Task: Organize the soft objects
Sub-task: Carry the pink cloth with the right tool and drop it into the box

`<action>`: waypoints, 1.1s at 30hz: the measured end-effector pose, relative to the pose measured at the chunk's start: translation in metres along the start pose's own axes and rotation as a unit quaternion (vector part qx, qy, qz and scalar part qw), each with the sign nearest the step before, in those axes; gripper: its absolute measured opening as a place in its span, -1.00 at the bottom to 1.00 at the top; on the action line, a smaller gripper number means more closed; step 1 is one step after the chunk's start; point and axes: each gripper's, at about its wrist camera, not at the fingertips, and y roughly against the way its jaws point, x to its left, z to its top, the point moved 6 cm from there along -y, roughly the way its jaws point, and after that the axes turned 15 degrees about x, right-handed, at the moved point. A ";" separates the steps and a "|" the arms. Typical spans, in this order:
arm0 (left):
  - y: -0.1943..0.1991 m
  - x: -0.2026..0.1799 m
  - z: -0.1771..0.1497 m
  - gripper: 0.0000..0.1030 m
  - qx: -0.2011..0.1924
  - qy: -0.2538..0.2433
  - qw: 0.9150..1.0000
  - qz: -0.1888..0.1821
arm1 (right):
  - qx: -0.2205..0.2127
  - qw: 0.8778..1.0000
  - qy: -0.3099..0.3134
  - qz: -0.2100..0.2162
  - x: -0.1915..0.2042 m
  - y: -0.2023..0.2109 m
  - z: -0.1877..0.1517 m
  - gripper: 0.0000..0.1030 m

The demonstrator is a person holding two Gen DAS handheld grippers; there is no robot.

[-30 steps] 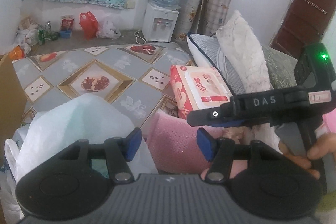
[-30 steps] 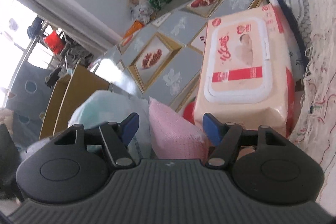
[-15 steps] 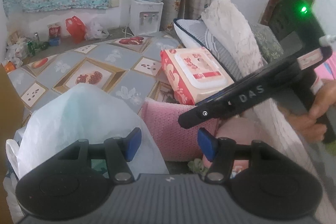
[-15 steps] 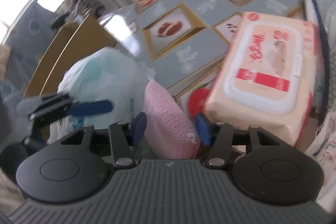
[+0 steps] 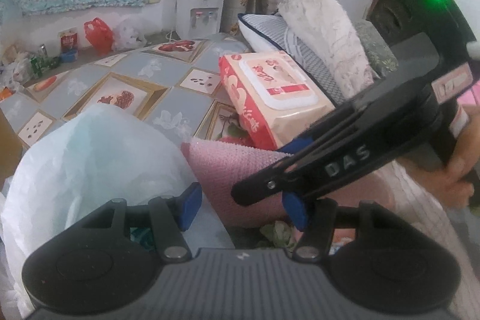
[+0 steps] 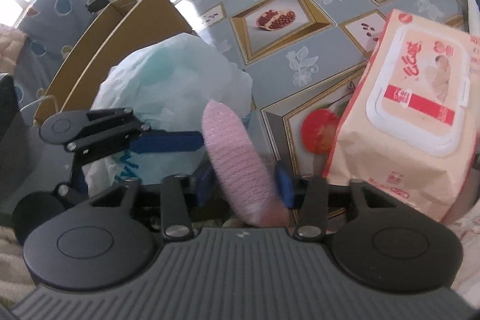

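My right tongs (image 6: 244, 185) are closing around a folded pink towel (image 6: 237, 158) — its knitted edge stands upright between the two blue pads, and I cannot tell whether both pads press on it yet. The towel sits on a tabletop (image 6: 303, 50) covered in a grey cloth printed with pomegranate pictures. Just left of the towel bulges a white plastic bag (image 6: 168, 74) with something pale teal inside; just right of it lies a peach-and-red pack of wet wipes (image 6: 420, 122), its white lid facing up.

My left tongs (image 5: 241, 207) hang parted, empty — one blue pad by the plastic bag (image 5: 90, 158), the other beside the towel's (image 5: 228, 170) lower edge. In the left wrist view the black right tongs (image 5: 280, 173) cross over the towel from the right, a green light glowing on the handle, my hand (image 5: 462, 170) wrapped round the grip.

Beyond the wipes (image 5: 270, 92), pillows (image 5: 321, 29) lean together, and a water dispenser (image 5: 201, 2) stands against the far wall.
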 end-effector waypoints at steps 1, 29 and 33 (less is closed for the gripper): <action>-0.002 0.000 0.001 0.19 -0.001 0.004 1.000 0.001 | -0.006 1.000 -0.005 -0.004 -0.001 -0.002 0.001 -0.27; 0.220 0.078 -0.079 0.17 -0.257 0.128 0.956 0.054 | -0.202 0.976 0.041 0.068 0.199 0.094 0.025 -0.34; 0.237 0.139 -0.111 0.17 -0.253 0.196 0.944 0.082 | -0.180 0.975 0.049 0.117 0.253 0.053 0.062 -0.34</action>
